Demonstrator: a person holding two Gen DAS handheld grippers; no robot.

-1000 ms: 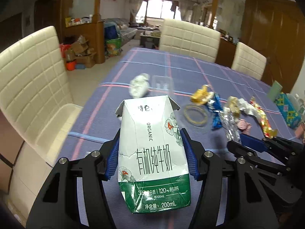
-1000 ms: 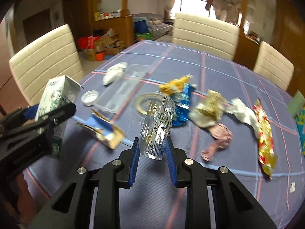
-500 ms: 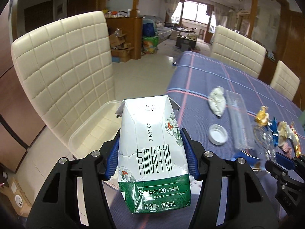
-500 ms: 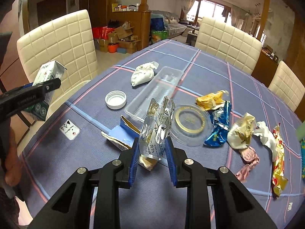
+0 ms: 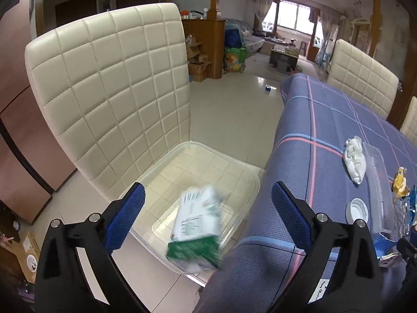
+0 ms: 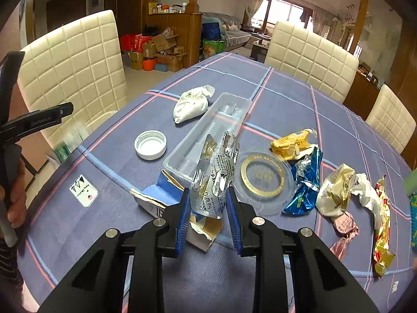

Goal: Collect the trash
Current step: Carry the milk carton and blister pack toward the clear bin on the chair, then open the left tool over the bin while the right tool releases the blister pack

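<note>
Nearest to the left camera, the left gripper [image 5: 207, 210] has its jaws spread wide and holds nothing. Just beyond and below it, the milk carton [image 5: 196, 228] is blurred, so it seems to be falling or just landing inside the clear plastic bin [image 5: 235, 161]. The bin sits on the seat of the cream chair [image 5: 112, 96], beside the table edge; I think it is put there so trash can be dropped straight in.

On the other side, the right gripper [image 6: 208, 210] is narrowly closed on a silver pill blister pack [image 6: 215, 177], held upright above the table [image 6: 286, 99], probably to be carried to the same bin next. Behind it lie a torn blue paper box [image 6: 163, 193], a white lid [image 6: 150, 144], a long clear tray [image 6: 208, 133], a clear round lid with a gold ring [image 6: 263, 177] and a white crumpled bag [image 6: 191, 103]. Foil wrappers [image 6: 305, 177] are at the right, not yet collected.
</note>
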